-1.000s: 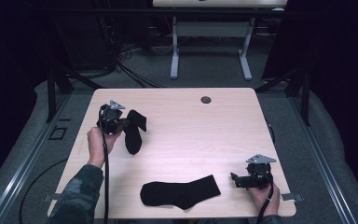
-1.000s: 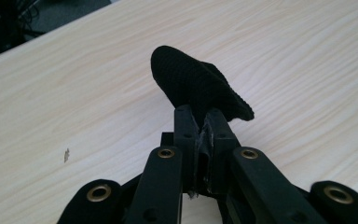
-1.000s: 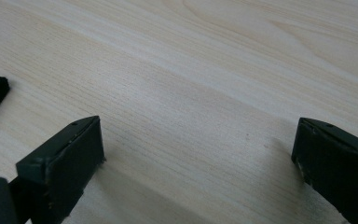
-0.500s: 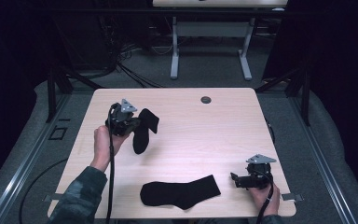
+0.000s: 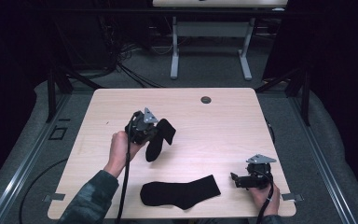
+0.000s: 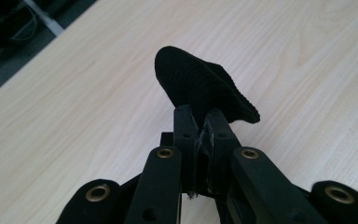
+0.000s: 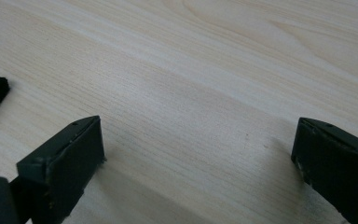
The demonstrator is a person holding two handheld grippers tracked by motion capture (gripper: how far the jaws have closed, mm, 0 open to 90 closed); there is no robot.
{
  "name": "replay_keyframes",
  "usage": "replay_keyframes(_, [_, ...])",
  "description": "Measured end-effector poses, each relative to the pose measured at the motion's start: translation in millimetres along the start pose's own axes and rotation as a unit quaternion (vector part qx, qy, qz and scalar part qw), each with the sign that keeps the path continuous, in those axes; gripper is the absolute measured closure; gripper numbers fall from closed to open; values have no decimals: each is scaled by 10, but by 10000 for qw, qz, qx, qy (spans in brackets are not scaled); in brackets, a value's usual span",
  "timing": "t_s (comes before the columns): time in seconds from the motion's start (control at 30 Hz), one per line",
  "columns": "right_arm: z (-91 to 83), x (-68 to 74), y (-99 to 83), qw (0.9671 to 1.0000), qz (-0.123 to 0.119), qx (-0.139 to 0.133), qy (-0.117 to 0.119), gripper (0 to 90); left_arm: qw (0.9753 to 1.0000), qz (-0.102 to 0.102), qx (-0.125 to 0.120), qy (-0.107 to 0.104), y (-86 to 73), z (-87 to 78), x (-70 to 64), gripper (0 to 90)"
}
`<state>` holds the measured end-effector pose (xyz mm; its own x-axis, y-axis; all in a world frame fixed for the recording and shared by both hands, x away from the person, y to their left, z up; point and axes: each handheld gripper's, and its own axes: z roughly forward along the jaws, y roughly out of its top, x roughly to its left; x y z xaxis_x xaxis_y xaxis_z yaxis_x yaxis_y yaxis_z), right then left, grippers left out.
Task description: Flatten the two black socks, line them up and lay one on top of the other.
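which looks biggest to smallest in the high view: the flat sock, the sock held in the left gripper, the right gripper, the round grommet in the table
1. Flat sock, clearly the largest.
2. Held sock and right gripper: they look about alike; the sock hangs bunched, so I won't rank them.
3. Grommet, the smallest, though it lies farthest from the camera.

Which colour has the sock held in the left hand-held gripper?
Black; the sock shows best in the left gripper view.

Both socks, held sock (image 5: 159, 140) and flat sock (image 5: 181, 193) at lower centre, plain black, fine ribbed knit. Table (image 5: 214, 126) pale wood grain. Tool jaws black.
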<state>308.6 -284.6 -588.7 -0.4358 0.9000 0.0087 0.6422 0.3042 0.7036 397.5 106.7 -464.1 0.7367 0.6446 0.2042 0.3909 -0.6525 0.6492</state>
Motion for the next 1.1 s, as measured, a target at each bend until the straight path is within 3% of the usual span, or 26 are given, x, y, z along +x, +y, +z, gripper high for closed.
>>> replay_keyframes(0.23, [-2, -1, 0, 10000, -7, 10, 3, 19, 9987, 207, 209, -413, -22, 280, -278, 848])
replay_keyframes(0.47, [-2, 0, 0, 10000, -9, 12, -1, 19, 9947, 287, 432, -887, -80, 556, -515, 823])
replay_keyframes(0.53, [-2, 0, 1, 10000, -9, 14, 0, 19, 9938, 239, 495, -970, -108, 613, -553, 761])
replay_keyframes(0.6, [-2, 0, 2, 10000, -7, 17, 1, 18, 9914, 170, 463, -1210, -141, 636, -562, 662])
replay_keyframes(0.63, [-1, 1, 3, 10000, -4, 14, -4, 18, 9920, 116, 446, -1173, -156, 629, -567, 594])
replay_keyframes(0.67, [0, 0, 6, 10000, -3, 30, -3, 18, 9919, 31, 411, -1198, -169, 609, -559, 508])
replay_keyframes(0.8, [-6, -28, 29, 9999, 29, 87, 136, 21, 9921, -146, 101, -1242, -242, 428, -480, 335])
replay_keyframes(0.93, [-59, -107, 104, 9984, 332, 77, 443, 95, 9930, -338, -55, -1134, -366, 206, -320, 280])
replay_keyframes(1.03, [-115, -86, 240, 9973, 404, 2, 609, 149, 9933, -510, -3, -1034, -492, 124, -193, 267])
replay_keyframes(1.1, [-123, -24, 359, 9971, 279, 10, 703, 191, 9931, -602, 85, -1000, -585, 119, -135, 264])
